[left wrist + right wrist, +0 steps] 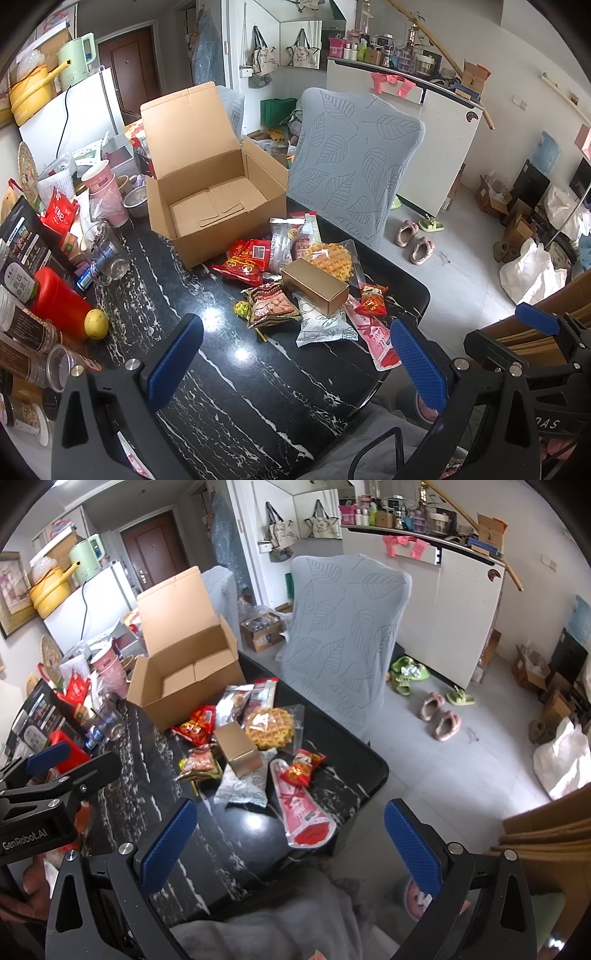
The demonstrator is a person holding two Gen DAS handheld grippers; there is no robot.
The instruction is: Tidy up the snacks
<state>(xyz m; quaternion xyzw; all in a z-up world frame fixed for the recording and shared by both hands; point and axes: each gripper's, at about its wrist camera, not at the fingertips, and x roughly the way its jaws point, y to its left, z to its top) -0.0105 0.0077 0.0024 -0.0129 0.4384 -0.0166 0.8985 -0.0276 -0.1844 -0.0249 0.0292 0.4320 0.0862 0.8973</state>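
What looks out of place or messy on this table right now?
The snacks lie in a loose heap beside the empty cardboard box, none inside. The gold box sits tilted on top of packets, and the pink pouch reaches close to the table edge. Nothing looks spilled or torn.

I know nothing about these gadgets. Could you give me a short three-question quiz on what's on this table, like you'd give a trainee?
1. True or false: the cardboard box already holds snacks.
2. What sits on top of the snack pile: A) the gold box, B) a lemon, C) a cup?
3. Is the left gripper or the right gripper holding anything?

Key: 1. False; only loose cardboard flaps show inside. 2. A. 3. Neither; both are open, short of the pile.
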